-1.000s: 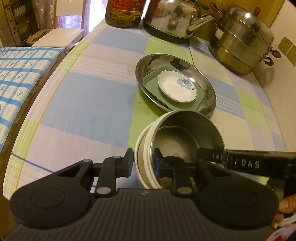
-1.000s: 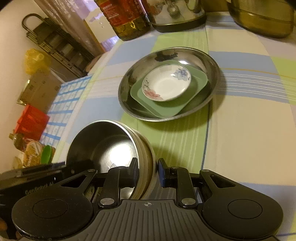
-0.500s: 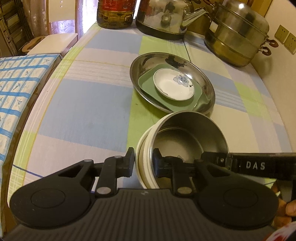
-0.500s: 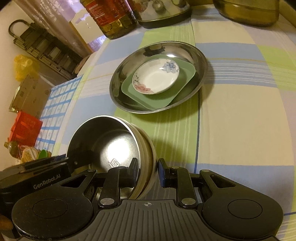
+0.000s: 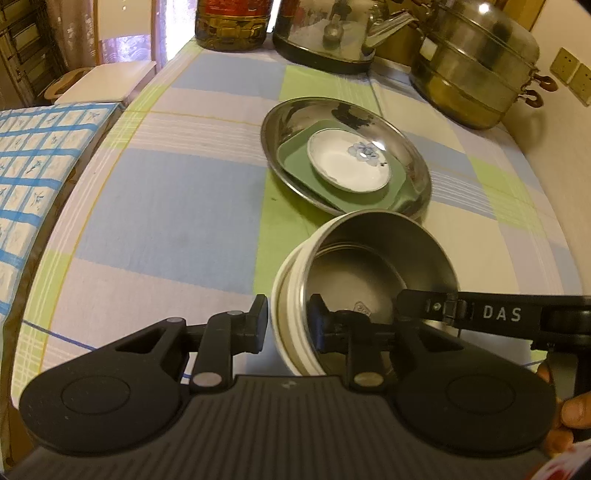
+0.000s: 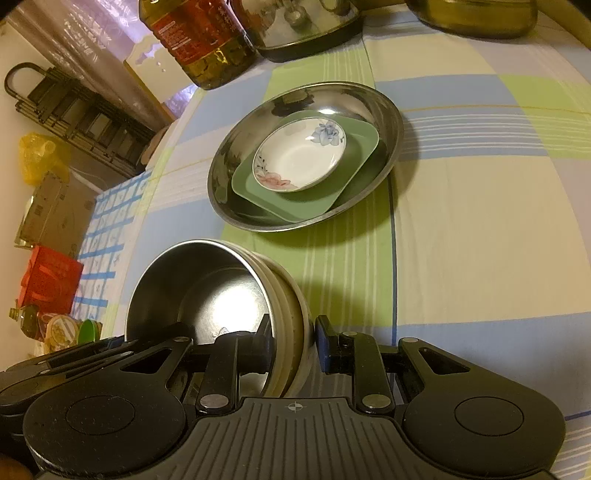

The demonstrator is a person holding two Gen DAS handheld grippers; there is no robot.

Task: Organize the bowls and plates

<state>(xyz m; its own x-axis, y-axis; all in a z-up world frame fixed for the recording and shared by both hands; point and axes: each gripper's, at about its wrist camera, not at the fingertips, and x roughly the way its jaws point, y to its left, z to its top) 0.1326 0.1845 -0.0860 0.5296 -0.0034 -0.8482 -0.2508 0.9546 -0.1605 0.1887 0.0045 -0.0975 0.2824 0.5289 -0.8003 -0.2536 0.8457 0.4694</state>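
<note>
A stack of nested bowls (image 5: 369,273), steel inside cream, is held above the checked tablecloth, near side of a steel plate (image 5: 343,155). That plate holds a green square plate (image 5: 295,162) and a white flowered saucer (image 5: 349,166). My left gripper (image 5: 290,325) is shut on the stack's left rim. My right gripper (image 6: 291,347) is shut on its right rim, where the bowl stack (image 6: 207,291) sits in front of the steel plate (image 6: 384,125), green plate (image 6: 332,195) and saucer (image 6: 299,155).
An oil bottle (image 5: 232,22), a kettle (image 5: 332,33) and a stacked steamer pot (image 5: 472,70) line the table's far edge. A blue-patterned cloth (image 5: 33,166) lies off the left edge. Boxes and a black rack (image 6: 77,110) stand beyond it.
Both grippers have lifted the bowl stack slightly and moved it forward, closer to the steel plate; their grip is unchanged.
</note>
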